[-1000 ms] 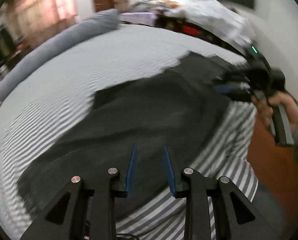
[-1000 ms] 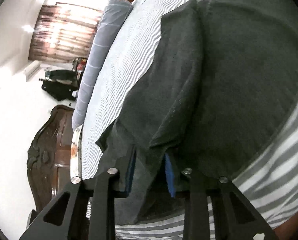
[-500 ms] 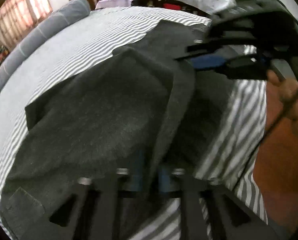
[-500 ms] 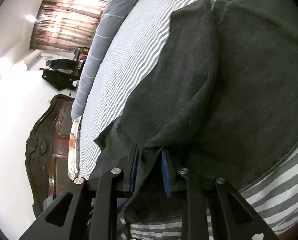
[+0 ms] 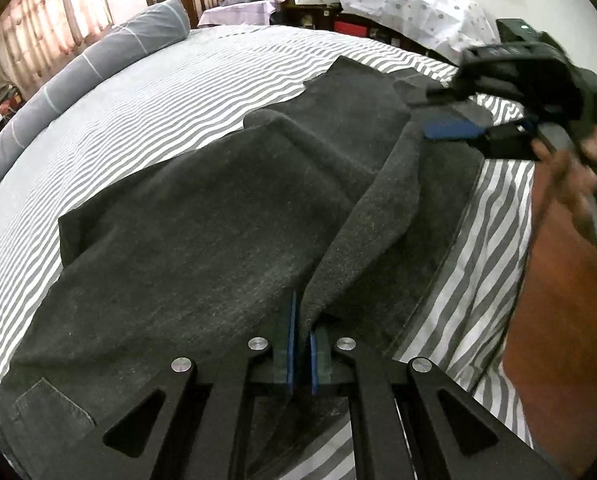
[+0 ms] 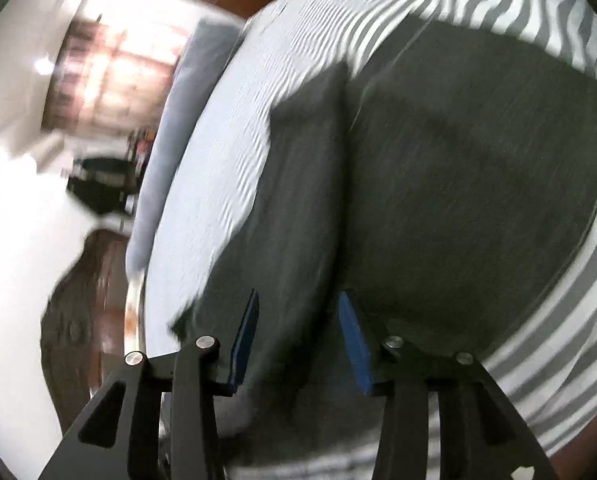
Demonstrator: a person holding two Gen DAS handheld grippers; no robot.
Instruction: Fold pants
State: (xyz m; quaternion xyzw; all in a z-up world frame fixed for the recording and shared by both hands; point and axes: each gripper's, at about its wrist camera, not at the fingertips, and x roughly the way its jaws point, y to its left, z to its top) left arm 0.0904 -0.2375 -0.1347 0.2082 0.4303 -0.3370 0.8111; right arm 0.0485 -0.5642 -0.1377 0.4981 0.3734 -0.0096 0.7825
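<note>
Left wrist view: the left gripper (image 5: 301, 344), open a second ago, is now clamped on a raised fold of the dark pants (image 5: 202, 240) at 6 o'clock. The pants lie across the striped bed (image 5: 146, 92). At 2 o'clock the right gripper (image 5: 450, 114), which was pinching the cloth, has just been opening; cloth lies between its pads, unpressed.

Daylight glows through the pinkish curtained window (image 5: 46, 36) far beyond the tongs, leaving the room evenly bright. The left wrist view is sharp, apart from a blurred hand (image 5: 578, 172). The right wrist view is smeared throughout. Fisheye bending and dark corners frame both.
</note>
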